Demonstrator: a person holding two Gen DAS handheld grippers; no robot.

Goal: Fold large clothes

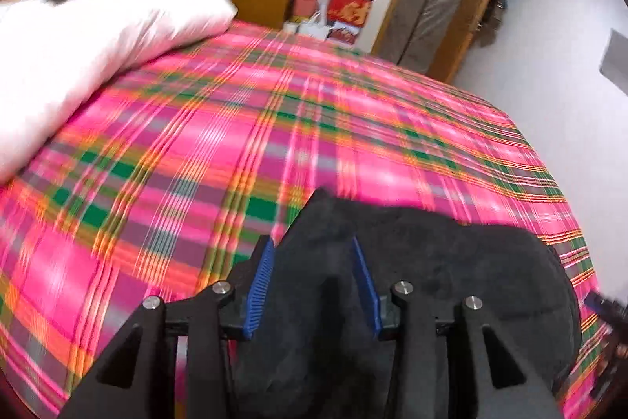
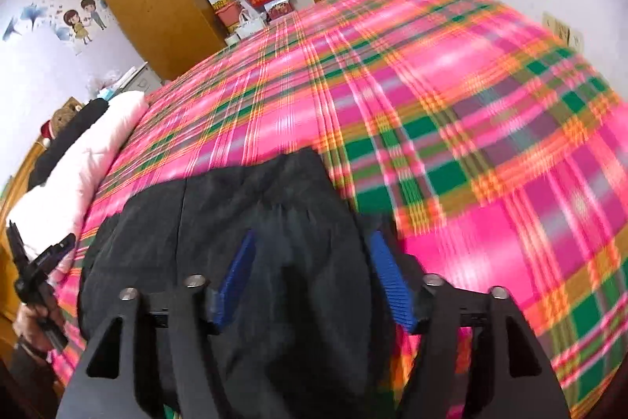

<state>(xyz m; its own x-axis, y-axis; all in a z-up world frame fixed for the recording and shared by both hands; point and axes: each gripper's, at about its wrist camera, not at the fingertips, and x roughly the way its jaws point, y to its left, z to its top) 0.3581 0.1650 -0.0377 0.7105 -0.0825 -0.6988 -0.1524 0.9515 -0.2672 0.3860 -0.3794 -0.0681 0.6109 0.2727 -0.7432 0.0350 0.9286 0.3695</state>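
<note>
Our left gripper (image 1: 314,262) clamped on black garment (image 1: 451,262), our right gripper (image 2: 310,254) gripping the same cloth (image 2: 235,207), garment at the near edge of the pink plaid bedspread (image 1: 274,124), white duvet (image 1: 78,46) far left

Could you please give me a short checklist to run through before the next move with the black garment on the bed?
1. Left tongs have black garment between the blue pads: ok.
2. Right tongs have garment between the pads: ok.
3. Both grips firm enough to lift: cannot tell.
4. Plaid bedspread ahead is free for laying the fold: ok.
5. White duvet lies clear of the garment: ok.
6. Garment flat and unwrinkled: cannot tell, the pictures are blurred.
</note>
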